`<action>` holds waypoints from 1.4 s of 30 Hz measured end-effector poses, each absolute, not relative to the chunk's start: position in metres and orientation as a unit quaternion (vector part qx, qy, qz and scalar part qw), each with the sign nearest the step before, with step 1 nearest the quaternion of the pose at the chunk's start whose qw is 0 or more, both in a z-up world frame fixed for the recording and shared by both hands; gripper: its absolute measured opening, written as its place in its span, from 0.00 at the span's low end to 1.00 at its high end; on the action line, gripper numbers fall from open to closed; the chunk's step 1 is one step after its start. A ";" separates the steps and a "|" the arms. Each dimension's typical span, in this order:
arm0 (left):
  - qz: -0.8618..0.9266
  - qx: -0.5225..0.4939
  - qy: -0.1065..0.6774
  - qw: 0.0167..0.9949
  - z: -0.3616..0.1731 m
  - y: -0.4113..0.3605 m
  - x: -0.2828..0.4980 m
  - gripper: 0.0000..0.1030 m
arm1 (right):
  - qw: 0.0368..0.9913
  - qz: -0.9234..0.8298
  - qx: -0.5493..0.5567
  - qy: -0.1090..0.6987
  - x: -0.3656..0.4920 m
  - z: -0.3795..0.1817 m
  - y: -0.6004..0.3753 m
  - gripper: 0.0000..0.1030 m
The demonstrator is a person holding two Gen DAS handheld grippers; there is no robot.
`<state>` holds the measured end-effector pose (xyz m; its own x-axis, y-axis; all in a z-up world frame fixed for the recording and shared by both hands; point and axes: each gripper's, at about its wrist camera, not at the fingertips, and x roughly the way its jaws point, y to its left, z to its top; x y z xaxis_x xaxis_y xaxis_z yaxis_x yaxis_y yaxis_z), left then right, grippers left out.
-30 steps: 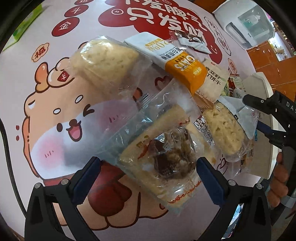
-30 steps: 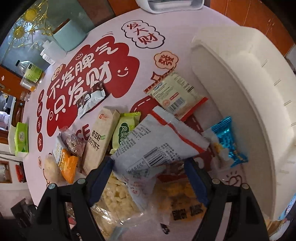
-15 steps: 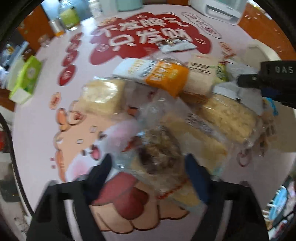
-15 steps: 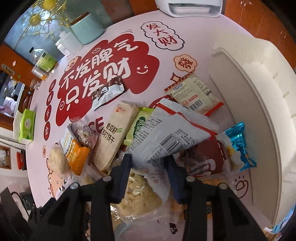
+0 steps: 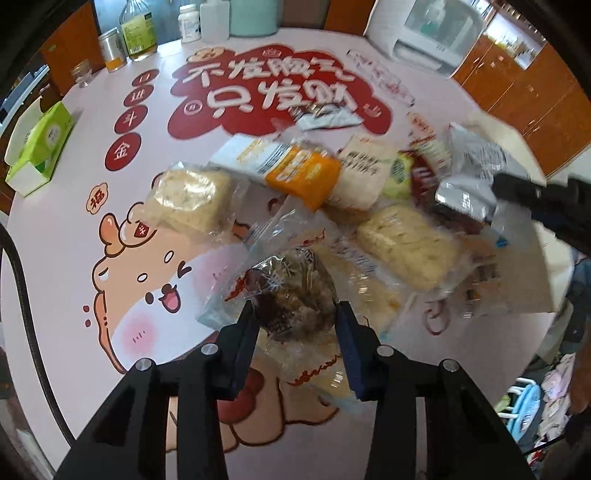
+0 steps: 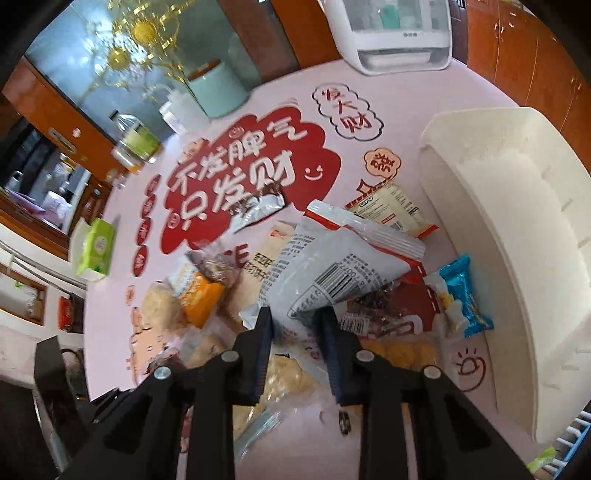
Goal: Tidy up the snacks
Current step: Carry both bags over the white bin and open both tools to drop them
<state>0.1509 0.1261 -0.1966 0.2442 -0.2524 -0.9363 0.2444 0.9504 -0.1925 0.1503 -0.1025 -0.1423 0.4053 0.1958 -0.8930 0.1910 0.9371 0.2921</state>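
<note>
**Snacks gripped in both grippers, white bin off to the right**

Snacks are held on both sides. Between the fingers of the left gripper [image 5: 295,317] a clear packet with a dark brown filling [image 5: 291,291] is clamped, the pads pressing on its two flanks; the packet's long axis runs forward and away from the fingertips, and its loose clear wrapper fans out beyond them. The right gripper [image 6: 295,314] is closed on the lower corner of a grey foil bag [image 6: 332,258], whose body slopes up and to the right of the fingers, barcode side facing the camera. The white bin [image 6: 517,229] lies to the right of the right fingers, well apart from the bag, with a blue packet [image 6: 465,295] between. Judged from this, the right hand is the nearer one to the bin; the left hand's packet has the remaining pile of snacks [image 5: 406,243] between it and that side.

Against the earlier pictures, both pairs of jaws have just been closing: a second ago they stood wide, with the brown packet and the grey bag lying loose between them. More of the pink table [image 5: 74,240] and the bottles [image 5: 138,29] at its far edge is now seen, so both grippers appear to have been raised with their loads.
</note>
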 end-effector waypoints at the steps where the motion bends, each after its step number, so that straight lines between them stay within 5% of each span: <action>1: -0.162 -0.009 0.591 0.790 -0.190 0.127 0.148 0.39 | 0.822 0.003 0.178 0.540 0.144 -0.136 -0.104 0.25; 18: -0.246 -0.013 0.470 0.848 -0.053 0.008 0.103 0.39 | 0.882 -0.028 0.105 0.458 0.049 -0.051 -0.186 0.26; 36: -0.233 0.021 0.474 0.849 -0.070 -0.231 0.109 0.41 | 0.880 -0.023 0.036 0.474 0.052 -0.063 -0.371 0.28; 37: -0.229 0.024 0.476 0.849 -0.072 -0.235 0.110 0.43 | 0.878 -0.021 0.033 0.477 0.055 -0.066 -0.374 0.30; 40: -0.219 0.034 0.491 0.843 -0.081 -0.244 0.110 0.96 | 0.867 -0.006 0.030 0.498 0.063 -0.079 -0.381 0.36; 42: -0.208 0.030 0.497 0.842 -0.085 -0.240 0.112 0.98 | 0.858 0.006 0.044 0.512 0.067 -0.087 -0.387 0.44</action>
